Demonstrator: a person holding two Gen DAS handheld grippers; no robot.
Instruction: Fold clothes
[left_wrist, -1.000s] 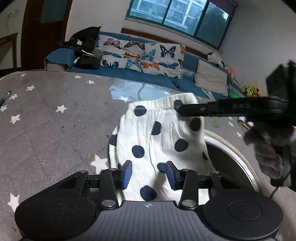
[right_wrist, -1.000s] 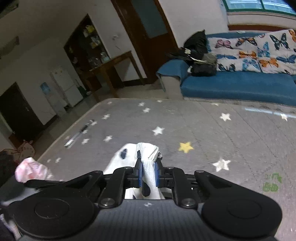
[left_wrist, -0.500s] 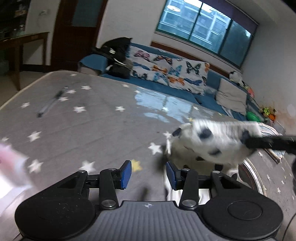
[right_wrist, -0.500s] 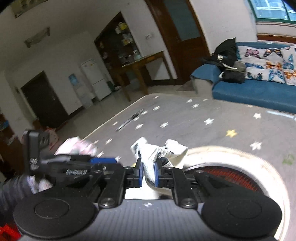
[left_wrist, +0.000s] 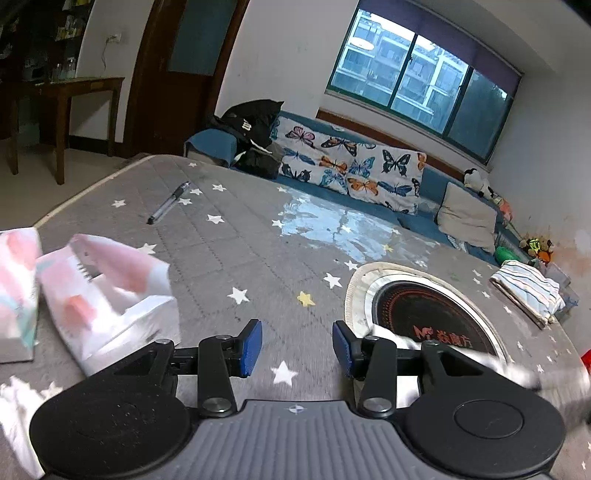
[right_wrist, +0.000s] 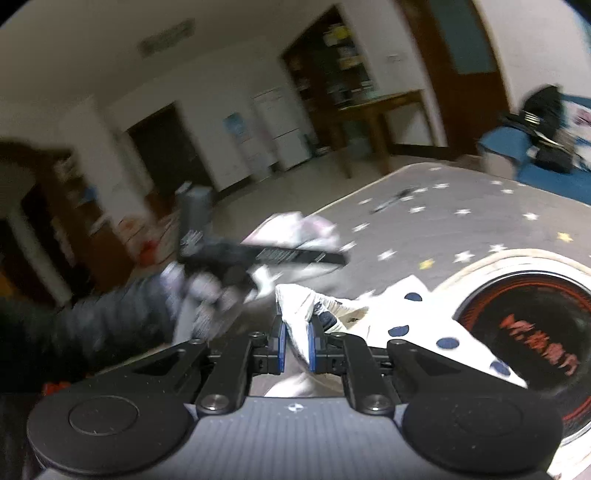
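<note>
- Since a second ago the white dotted garment (right_wrist: 413, 325) has left the star-print table cover (left_wrist: 229, 258); it now hangs bunched from the right gripper (right_wrist: 295, 345), trailing over the round cooktop (right_wrist: 517, 317)
- Right gripper's blue pads are clamped on a fold of the cloth
- Left gripper (left_wrist: 297, 347) stands parted and empty, garment blurred at its right
- Cooktop's orange lettering is unreadable

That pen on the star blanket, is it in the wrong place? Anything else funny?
Yes, the pen lies loose on the grey star cover, among the clothes, an odd spot for folding. The white dotted garment, pinched in the right gripper, drapes partly over the round black panel. The left gripper holds nothing.
</note>
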